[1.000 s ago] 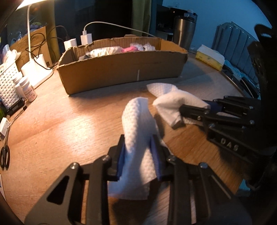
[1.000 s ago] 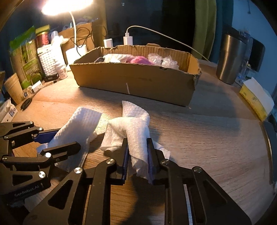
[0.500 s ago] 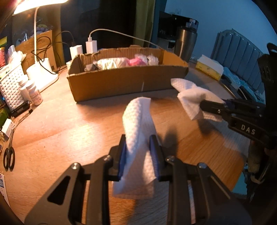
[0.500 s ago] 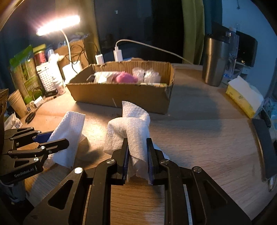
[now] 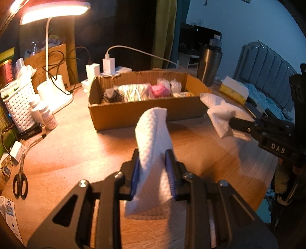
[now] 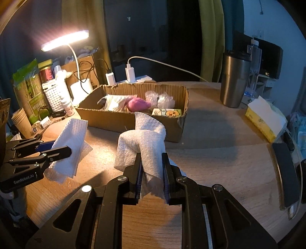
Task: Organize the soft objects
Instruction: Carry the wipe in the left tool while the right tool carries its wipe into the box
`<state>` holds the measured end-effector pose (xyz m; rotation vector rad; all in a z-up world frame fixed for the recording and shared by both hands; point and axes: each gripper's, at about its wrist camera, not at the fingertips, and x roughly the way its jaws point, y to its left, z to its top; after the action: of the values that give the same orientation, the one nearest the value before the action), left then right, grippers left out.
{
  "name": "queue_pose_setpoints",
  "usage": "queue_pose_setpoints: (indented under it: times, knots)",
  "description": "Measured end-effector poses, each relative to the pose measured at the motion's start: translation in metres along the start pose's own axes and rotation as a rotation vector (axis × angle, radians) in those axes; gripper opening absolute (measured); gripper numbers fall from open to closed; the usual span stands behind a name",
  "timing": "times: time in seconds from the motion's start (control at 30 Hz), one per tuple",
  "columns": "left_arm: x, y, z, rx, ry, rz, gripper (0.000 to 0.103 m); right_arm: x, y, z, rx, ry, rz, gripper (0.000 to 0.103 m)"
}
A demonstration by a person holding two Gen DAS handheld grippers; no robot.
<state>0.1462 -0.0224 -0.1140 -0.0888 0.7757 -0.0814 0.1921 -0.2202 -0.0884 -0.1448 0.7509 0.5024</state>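
Note:
My left gripper (image 5: 153, 164) is shut on a folded white waffle-textured cloth (image 5: 153, 138) and holds it up above the wooden table (image 5: 76, 153). My right gripper (image 6: 152, 168) is shut on a crumpled white paper towel (image 6: 143, 141), also lifted off the table. Each gripper shows in the other's view: the right one (image 5: 232, 122) with its towel (image 5: 220, 113), the left one (image 6: 68, 150) with its cloth (image 6: 70, 141). An open cardboard box (image 5: 145, 113) stands beyond both, holding a pink soft thing (image 5: 159, 90), plastic-wrapped items and other soft pieces.
A lit desk lamp (image 5: 55, 11), chargers with cables (image 5: 109, 65), a white basket (image 5: 19, 107) and small bottles (image 5: 47, 116) crowd the left. Scissors (image 5: 20, 182) lie at the near left. A steel tumbler (image 6: 234, 80) and a yellow tissue box (image 6: 265, 118) stand at the right.
Both grippers have lifted their cloths off the table and risen; the box's inside now shows more from above. Both stay shut.

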Motion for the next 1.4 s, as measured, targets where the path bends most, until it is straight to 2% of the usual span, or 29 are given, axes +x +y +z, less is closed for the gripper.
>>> queue_pose_setpoints:
  times: [0.83,1.4]
  knots:
    - [-0.016,0.028,0.054,-0.037,-0.109,0.038,0.027,-0.002,-0.007,0.048,-0.023,-0.056,-0.008,0.02]
    - [-0.006,0.044,0.087,-0.058,-0.149,0.032,0.027,0.015,-0.006,0.079,-0.048,-0.06,-0.014,0.02]
